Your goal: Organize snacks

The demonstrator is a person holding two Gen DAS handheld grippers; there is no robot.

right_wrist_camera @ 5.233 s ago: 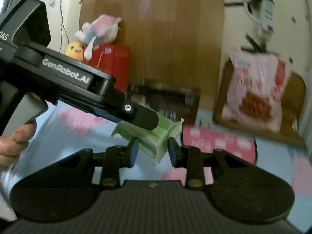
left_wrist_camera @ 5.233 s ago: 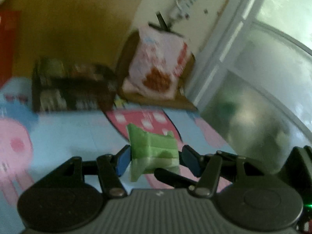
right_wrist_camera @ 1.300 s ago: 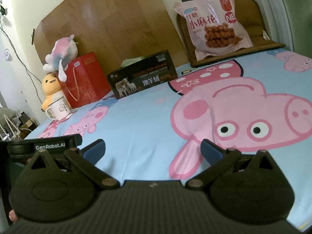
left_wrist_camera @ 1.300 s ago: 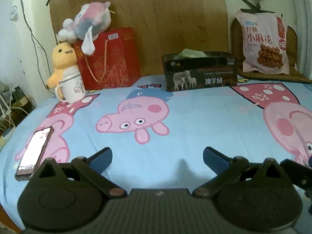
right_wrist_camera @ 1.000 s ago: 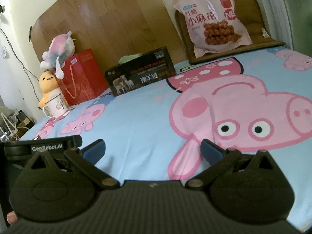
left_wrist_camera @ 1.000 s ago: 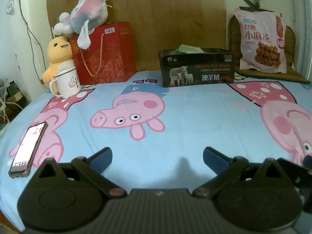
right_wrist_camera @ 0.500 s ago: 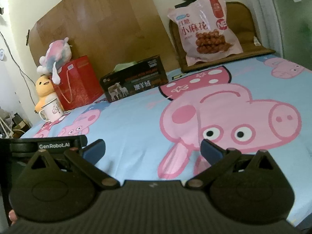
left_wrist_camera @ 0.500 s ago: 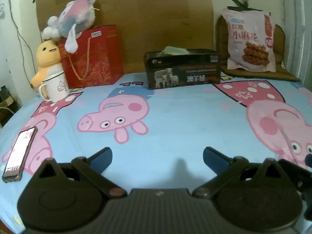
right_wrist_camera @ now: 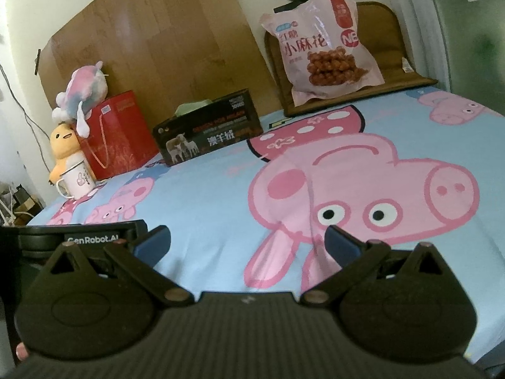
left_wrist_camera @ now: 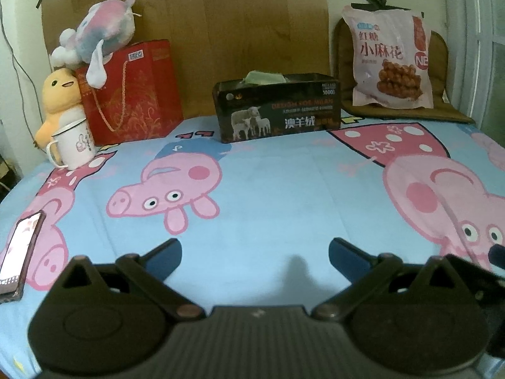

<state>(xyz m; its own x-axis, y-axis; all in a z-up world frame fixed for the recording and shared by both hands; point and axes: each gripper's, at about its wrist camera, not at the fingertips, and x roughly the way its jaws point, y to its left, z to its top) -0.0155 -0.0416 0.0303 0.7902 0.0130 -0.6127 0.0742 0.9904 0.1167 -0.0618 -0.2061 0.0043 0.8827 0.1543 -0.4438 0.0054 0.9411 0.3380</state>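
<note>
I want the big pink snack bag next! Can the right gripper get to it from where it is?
Probably yes. The right gripper is open and holds nothing, and only bare bedsheet lies between it and the pink snack bag, which leans upright on the brown cushion. It is far off, though.

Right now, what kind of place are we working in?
Most likely a home bedroom: a cartoon pig bedsheet covers the surface, plush toys sit by a red gift bag, and a wooden headboard-like panel backs it.
</note>
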